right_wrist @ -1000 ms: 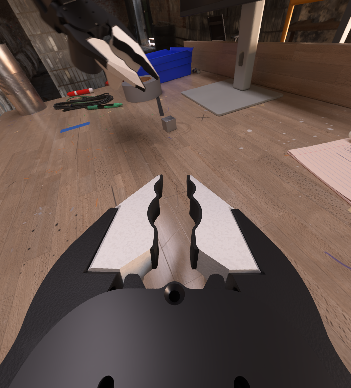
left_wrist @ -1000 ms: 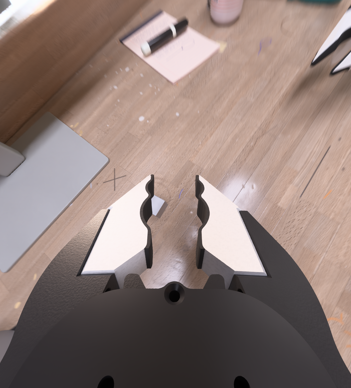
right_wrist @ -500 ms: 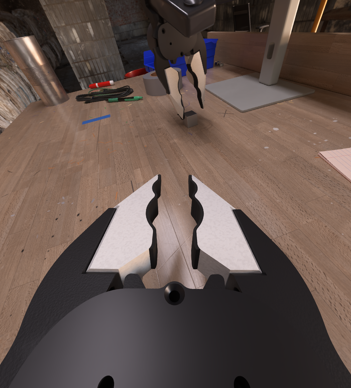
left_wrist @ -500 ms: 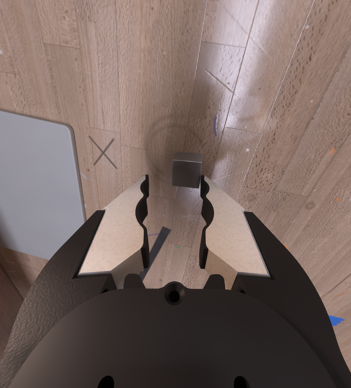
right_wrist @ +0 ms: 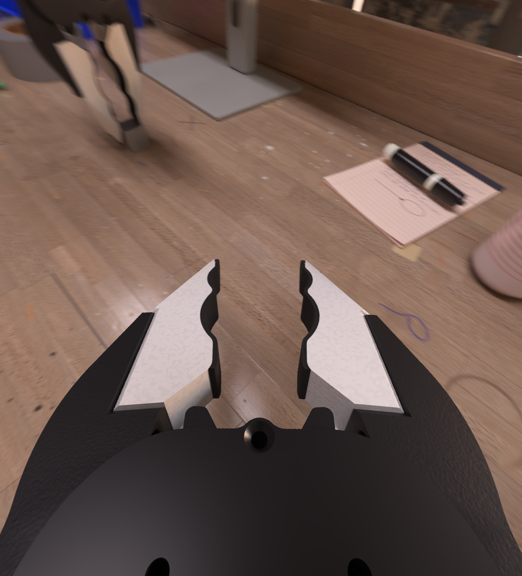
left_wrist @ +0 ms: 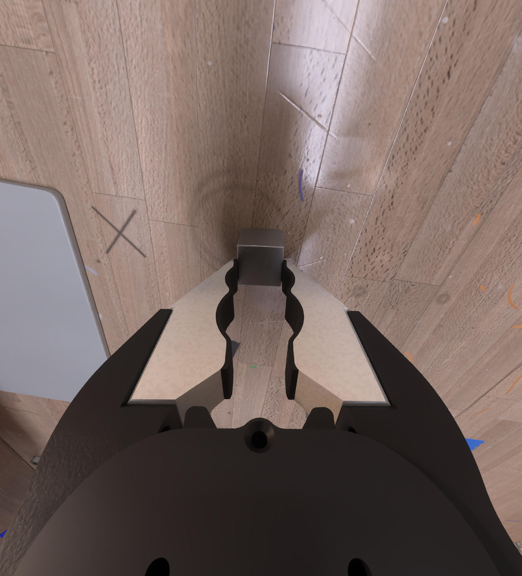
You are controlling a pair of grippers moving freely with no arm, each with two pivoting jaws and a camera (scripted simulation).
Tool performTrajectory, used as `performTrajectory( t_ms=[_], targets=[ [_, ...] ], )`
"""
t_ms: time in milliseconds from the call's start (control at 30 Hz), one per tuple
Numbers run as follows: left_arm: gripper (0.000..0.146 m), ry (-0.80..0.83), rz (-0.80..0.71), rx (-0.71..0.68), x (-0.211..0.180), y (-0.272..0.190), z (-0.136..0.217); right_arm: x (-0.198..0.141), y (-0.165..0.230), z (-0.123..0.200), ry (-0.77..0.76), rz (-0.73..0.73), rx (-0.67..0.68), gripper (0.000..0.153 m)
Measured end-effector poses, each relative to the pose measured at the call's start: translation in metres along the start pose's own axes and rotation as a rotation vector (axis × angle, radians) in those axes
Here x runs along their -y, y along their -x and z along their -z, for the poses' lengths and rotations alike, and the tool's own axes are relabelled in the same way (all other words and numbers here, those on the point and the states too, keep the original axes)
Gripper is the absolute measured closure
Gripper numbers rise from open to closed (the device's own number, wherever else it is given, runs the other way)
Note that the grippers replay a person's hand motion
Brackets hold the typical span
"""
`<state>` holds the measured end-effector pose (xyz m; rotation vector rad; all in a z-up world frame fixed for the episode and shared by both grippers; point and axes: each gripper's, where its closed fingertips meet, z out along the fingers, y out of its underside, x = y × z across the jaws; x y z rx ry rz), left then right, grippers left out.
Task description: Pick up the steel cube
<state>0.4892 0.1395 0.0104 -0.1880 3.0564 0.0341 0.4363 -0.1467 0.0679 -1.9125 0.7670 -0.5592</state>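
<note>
In the right wrist view, a pink notepad point(right_wrist: 409, 193) lies at the right with a black marker point(right_wrist: 425, 177) resting on it, and a striped pink cup point(right_wrist: 515, 258) sits at the right edge. A grey stand base point(right_wrist: 219, 84) occupies the upper middle, a grey tape roll point(right_wrist: 19, 59) the upper left. In the left wrist view, a pencilled cross point(left_wrist: 119, 232) marks the wooden tabletop point(left_wrist: 409, 156) left of centre.

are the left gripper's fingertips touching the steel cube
Touching: in the left wrist view both fingertips of the left gripper press flush against the steel cube's sides, no gap.

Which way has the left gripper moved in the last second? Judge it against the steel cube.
Yes: forward and down onto the steel cube, which now sits clamped between the left gripper's fingers.
</note>
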Motion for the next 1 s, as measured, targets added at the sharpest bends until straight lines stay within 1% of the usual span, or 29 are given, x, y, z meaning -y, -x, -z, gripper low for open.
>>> performTrajectory(
  t_ms=[33, 100, 267, 433, 600, 867, 933, 1000],
  targets=[
    [0.119, 0.001, 0.0, 0.004, 0.0, 0.0, 0.0, -0.001, -0.007, 0.001, 0.018, 0.002, -0.054, 0.097],
    [0.119, 0.001, 0.013, -0.004, 0.0, 0.0, 0.0, 0.001, -0.012, 0.003, 0.01, 0.009, -0.106, 0.096],
    [0.119, 0.004, 0.054, -0.04, -0.001, 0.0, 0.0, -0.002, -0.02, 0.008, 0.027, 0.028, -0.164, 0.096],
    [0.119, 0.009, 0.069, -0.002, -0.001, 0.0, 0.0, -0.012, -0.033, 0.008, 0.082, 0.012, -0.23, 0.091],
    [0.119, 0.03, 0.053, 0.081, 0.001, 0.005, 0.006, -0.016, -0.038, 0.008, 0.101, 0.012, -0.248, 0.086],
    [0.119, -0.039, -0.007, 0.265, 0.031, 0.014, 0.049, -0.017, -0.039, 0.008, 0.11, 0.008, -0.252, 0.085],
    [0.119, -0.075, -0.022, 0.28, 0.043, 0.008, 0.056, -0.019, -0.038, 0.008, 0.119, 0.006, -0.244, 0.085],
    [0.119, -0.129, -0.027, 0.268, 0.056, -0.003, 0.06, -0.021, -0.036, 0.006, 0.136, 0.002, -0.23, 0.085]
  ],
)
